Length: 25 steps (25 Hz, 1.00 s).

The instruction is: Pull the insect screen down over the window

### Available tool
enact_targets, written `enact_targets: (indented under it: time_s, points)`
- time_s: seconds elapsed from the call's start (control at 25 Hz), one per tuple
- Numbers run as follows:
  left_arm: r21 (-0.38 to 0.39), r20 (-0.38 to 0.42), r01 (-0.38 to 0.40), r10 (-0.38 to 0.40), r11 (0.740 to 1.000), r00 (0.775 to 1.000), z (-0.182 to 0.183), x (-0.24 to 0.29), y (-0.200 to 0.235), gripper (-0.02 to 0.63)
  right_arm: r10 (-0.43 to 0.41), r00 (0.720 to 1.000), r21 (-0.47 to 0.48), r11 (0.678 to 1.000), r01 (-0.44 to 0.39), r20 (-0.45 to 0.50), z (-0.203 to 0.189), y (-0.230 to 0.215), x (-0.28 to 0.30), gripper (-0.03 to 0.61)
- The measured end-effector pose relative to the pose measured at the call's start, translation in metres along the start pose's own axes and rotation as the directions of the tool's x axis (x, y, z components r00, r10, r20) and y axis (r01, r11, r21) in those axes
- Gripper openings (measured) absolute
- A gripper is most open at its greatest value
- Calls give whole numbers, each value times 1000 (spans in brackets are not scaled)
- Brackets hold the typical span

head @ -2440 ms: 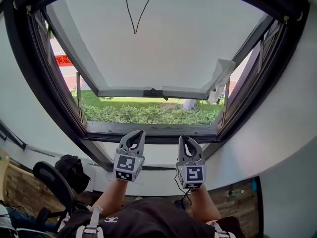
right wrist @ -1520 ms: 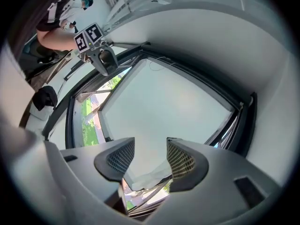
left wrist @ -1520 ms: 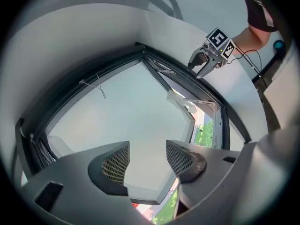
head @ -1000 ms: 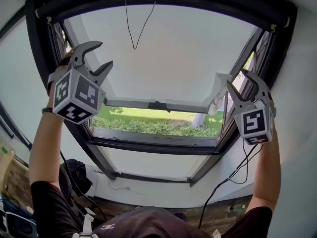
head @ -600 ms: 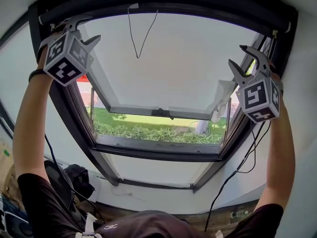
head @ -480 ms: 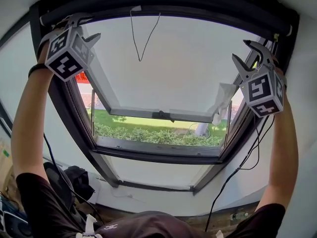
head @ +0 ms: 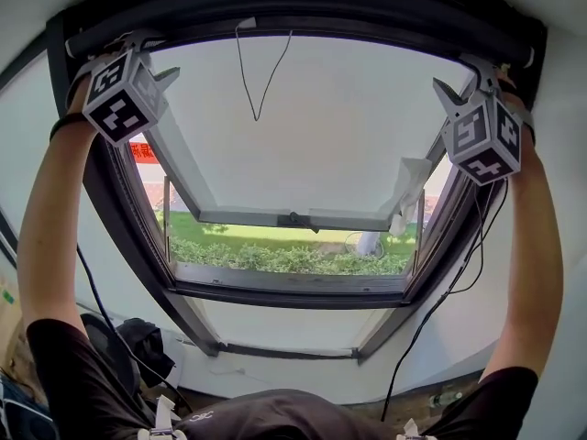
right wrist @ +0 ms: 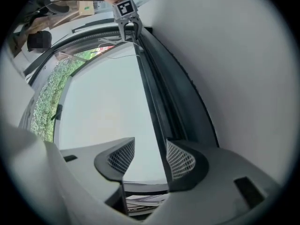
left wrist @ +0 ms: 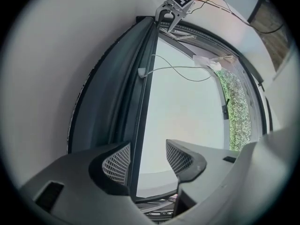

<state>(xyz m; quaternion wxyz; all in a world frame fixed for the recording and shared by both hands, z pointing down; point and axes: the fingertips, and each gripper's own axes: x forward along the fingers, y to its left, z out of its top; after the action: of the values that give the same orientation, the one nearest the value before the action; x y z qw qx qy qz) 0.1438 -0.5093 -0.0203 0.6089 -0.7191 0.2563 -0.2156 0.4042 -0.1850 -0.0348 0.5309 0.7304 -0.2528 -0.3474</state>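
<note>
Left tool [head: 151, 55] and right tool [head: 459, 76], both released, sit at opposite ends of the insect screen bar [head: 303, 16]

head view faces the window's top rail [head: 303, 12] from well below it, while each gripper view sits close at one end, looking along that shared rail.

Hand-held gripper [right wrist: 150, 147] seemingly astride dark rail [right wrist: 164, 97]
</note>
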Motion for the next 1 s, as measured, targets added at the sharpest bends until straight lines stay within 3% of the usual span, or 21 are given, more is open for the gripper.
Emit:
enact_targets:
  time_s: [0.24,0.48,0.8,1.0]
  points:
    - [7,11,12,-12,1000,1000,1,3,2,242,-1,999,-55,998,-2,-49,-2,-6,5,235]
    - [42,30,44,-45,998,999,1,-1,-4,261,51,991,-132,989,-67,-122,-8,0,18,230]
    - [22,47,44,-45,999,998,4,-4,-2,252,110,986,-57,991,-118,-126,-10,8,15,242]
    - [23,31,105,-106,994,994,3,-7,-15,234,143,979,-52,987,-152,-146,-13,20,9,225]
